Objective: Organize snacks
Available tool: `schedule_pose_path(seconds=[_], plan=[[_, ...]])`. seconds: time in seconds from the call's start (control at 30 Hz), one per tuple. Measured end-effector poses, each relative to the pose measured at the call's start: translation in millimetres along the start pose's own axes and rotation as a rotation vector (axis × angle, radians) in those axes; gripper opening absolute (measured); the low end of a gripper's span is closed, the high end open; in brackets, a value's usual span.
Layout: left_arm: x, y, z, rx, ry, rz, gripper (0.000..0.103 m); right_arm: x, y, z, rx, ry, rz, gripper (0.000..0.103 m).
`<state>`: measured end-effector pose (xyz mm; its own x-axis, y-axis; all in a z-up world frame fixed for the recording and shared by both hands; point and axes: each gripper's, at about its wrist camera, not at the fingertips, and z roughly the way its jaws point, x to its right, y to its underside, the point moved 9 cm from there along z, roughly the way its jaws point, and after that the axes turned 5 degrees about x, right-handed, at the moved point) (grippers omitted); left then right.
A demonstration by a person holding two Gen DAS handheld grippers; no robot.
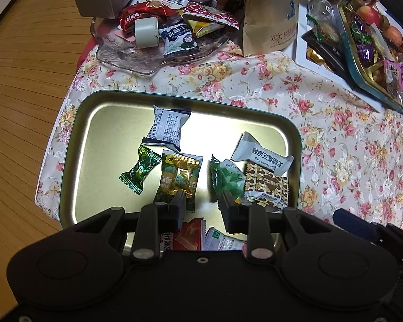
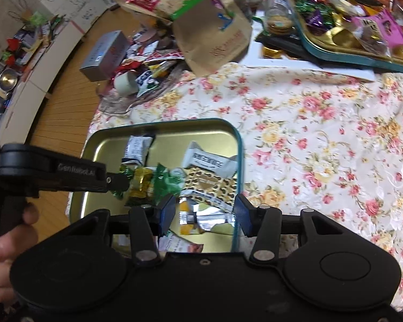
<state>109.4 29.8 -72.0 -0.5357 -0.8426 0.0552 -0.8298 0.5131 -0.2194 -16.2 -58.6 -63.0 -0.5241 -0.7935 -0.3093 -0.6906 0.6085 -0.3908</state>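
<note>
Snacks in wrappers (image 1: 180,179) lie scattered in the gold tin tray (image 1: 99,123) on the floral tablecloth (image 1: 335,139). Left gripper (image 1: 202,204) hovers over them, jaws apart, empty. Right gripper (image 2: 204,212) stands apart above a silver-yellow packet (image 2: 201,217) at the tray's near right edge.

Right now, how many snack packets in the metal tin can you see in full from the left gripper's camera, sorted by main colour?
White packets: 2
Green candies: 2
Gold-green peas packet: 1
Brown heart-pattern packet: 1
Total: 6
</note>
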Motion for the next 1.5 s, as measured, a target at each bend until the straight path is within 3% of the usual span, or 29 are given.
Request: schedule_pose_path(seconds=[0.2, 0.5, 1.5], plan=[[4.6, 4.9, 3.5, 0.017, -0.068, 0.064, 0.038, 1.7, -0.8, 1.5, 0.005, 0.014, -0.001, 0.051], [6.8, 7.2, 4.5, 0.025, -0.1, 0.085, 0.038, 4.1, 0.0, 5.8, -0.002, 0.031, 0.006, 0.051], [8.0, 14.9, 6.8, -0.001, -0.076, 0.093, 0.038, 4.0, 1.1, 14.6, -0.014, 0.047, 0.004, 0.051]])
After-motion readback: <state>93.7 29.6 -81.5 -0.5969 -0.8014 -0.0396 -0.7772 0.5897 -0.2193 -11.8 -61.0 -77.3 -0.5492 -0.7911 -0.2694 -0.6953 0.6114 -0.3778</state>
